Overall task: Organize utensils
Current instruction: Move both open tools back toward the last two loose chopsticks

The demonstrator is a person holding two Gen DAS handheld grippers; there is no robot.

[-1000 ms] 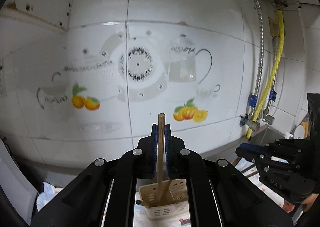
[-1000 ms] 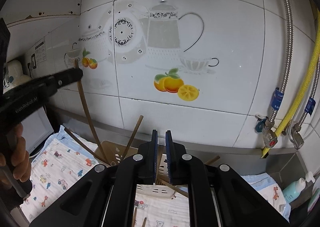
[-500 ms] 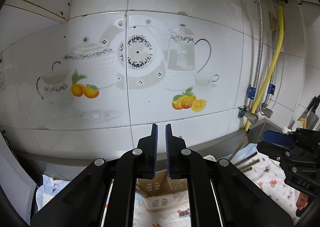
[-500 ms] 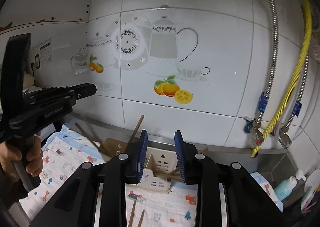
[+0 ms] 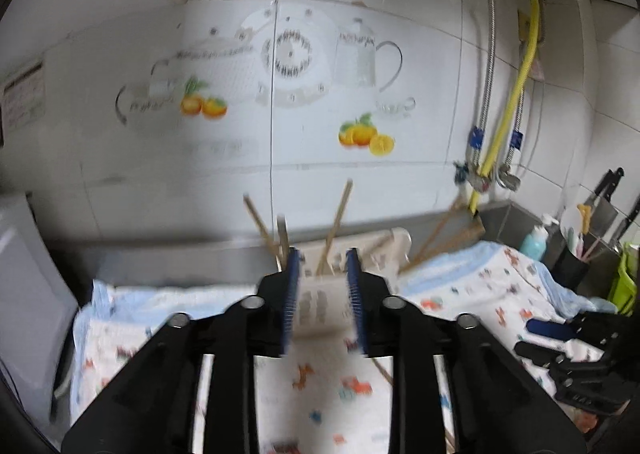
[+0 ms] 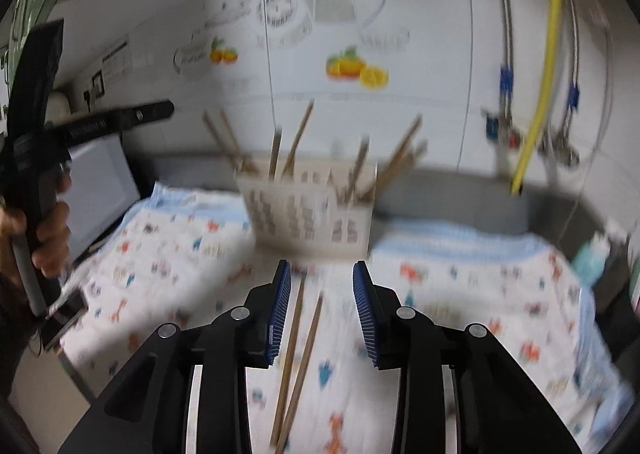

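A beige slotted utensil holder (image 6: 308, 210) stands on the patterned cloth by the wall, with several wooden chopsticks (image 6: 298, 142) leaning out of it. Two more chopsticks (image 6: 300, 354) lie on the cloth in front of it. My right gripper (image 6: 321, 268) hovers above that pair, its jaws opening and its pads touching nothing. My left gripper (image 5: 322, 274) faces the holder (image 5: 320, 306) and its chopsticks (image 5: 340, 214); its jaws are opening too, with nothing held between them. Each gripper also shows in the other's view: the left gripper (image 6: 100, 122) and the right gripper (image 5: 560, 338).
Patterned cloth (image 6: 460, 294) covers the counter. Yellow and metal hoses (image 5: 508, 114) hang at the right of the tiled wall. A blue bottle (image 5: 534, 242), a dark cup of tools (image 5: 572, 266) and knives sit far right. A white appliance (image 6: 100, 190) stands at the left.
The left gripper let go of the chopstick it held, which now stands in the holder. Both grippers opened, dropped lower and pulled back from the wall.
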